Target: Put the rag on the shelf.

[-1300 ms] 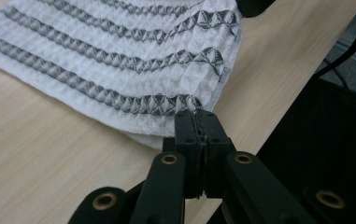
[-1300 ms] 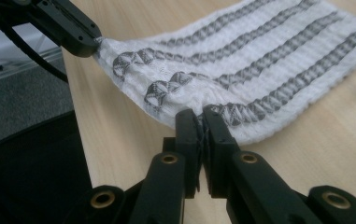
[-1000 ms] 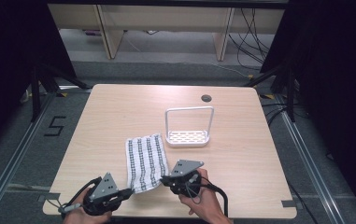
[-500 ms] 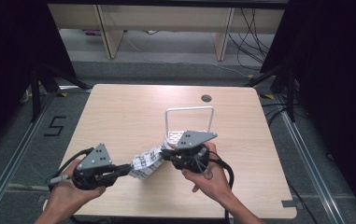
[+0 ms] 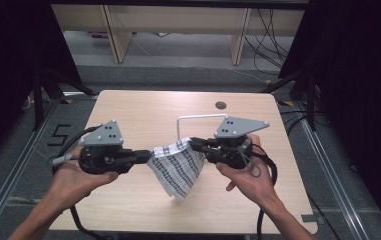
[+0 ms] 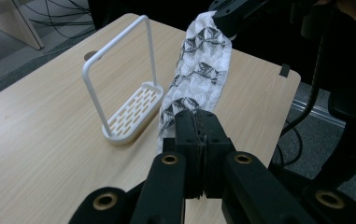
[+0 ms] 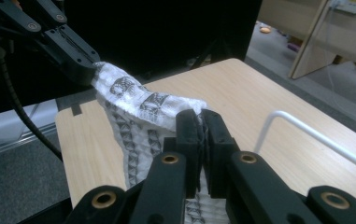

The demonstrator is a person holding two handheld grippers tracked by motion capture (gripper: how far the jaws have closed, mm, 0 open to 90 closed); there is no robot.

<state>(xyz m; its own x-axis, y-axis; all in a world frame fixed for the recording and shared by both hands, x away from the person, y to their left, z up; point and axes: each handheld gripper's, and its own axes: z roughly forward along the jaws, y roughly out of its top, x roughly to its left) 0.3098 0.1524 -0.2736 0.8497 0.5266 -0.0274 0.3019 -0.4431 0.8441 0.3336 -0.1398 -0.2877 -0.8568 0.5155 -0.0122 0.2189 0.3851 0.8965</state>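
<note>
A white cloth with a black check pattern (image 5: 178, 165) hangs in the air above the table, stretched between both grippers, its lower corner drooping toward the tabletop. My left gripper (image 5: 148, 155) is shut on its left top corner; in the left gripper view the cloth (image 6: 199, 74) runs away from my shut left gripper (image 6: 202, 122) toward the other gripper. My right gripper (image 5: 194, 145) is shut on the right top corner. The right gripper view has the cloth (image 7: 143, 105) leading from my right gripper (image 7: 202, 122) across to the left one.
A white wire rack with a slotted tray (image 6: 129, 109) stands on the light wooden table (image 5: 143, 107) just behind the cloth; its hoop handle (image 5: 200, 118) rises above the grippers. A round cable hole (image 5: 221, 105) sits near the far edge. Cables trail from both grippers.
The cloth lay flat on the table a second ago. Both grippers took hold of its near corners and have lifted it up and forward, toward the rack.
</note>
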